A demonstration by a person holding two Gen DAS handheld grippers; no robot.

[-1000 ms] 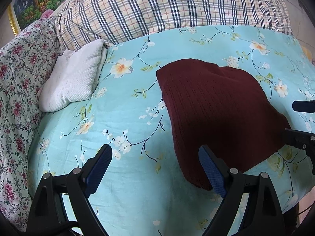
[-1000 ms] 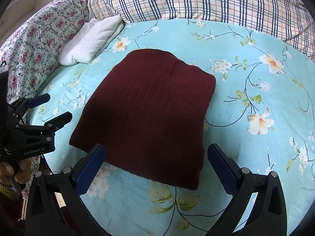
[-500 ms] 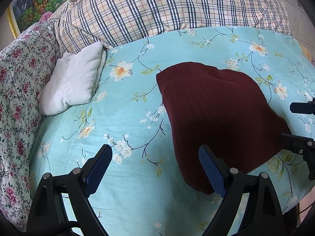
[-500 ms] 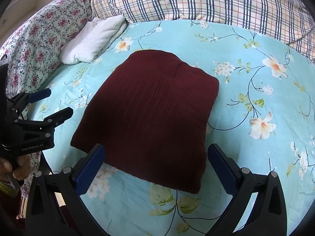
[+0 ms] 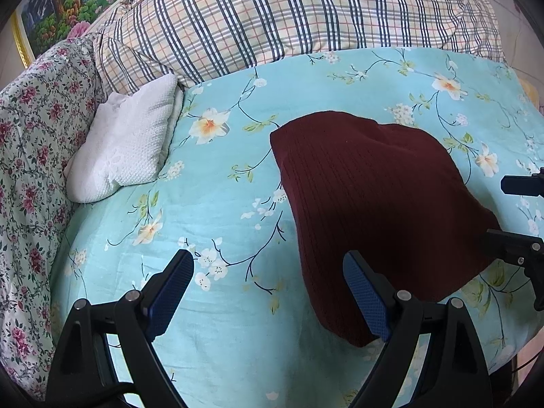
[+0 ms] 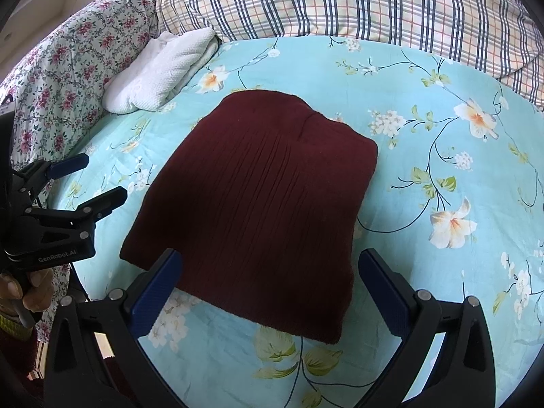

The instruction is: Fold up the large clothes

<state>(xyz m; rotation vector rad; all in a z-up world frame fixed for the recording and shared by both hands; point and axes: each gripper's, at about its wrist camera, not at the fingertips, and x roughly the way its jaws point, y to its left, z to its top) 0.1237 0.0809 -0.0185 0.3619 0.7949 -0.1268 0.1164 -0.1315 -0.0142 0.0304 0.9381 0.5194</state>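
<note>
Both hand-held grippers released, drawn back from folded sweater

Two released tools, one finished-looking bundle. Dark maroon ribbed knit sweater (image 6: 261, 204) lying folded into a compact rectangle on the turquoise floral bedsheet (image 6: 442, 156), centre of the right wrist frame, right of centre in the left wrist frame (image 5: 374, 204). Right hand-held gripper (image 6: 268, 289) spread wide, grasping nothing, blue pads (image 6: 156, 292) straddling the near edge of the fabric at lower centre without pinching it. Left hand-held gripper (image 5: 268, 292) likewise wide apart and empty, low in its frame; seen again at the left edge of the right wrist frame (image 6: 88, 180), apart from the sweater.

Compared with one second ago: sweater slightly smaller and higher in both frames, shape unchanged. Suggests both tools backing off rather than reaching in. Probably means folding complete, or nearly so, with no edge lifted. White textured folded towel (image 5: 129, 142) at upper left, plaid quilt (image 5: 306, 17) across the top, untouched.
</note>
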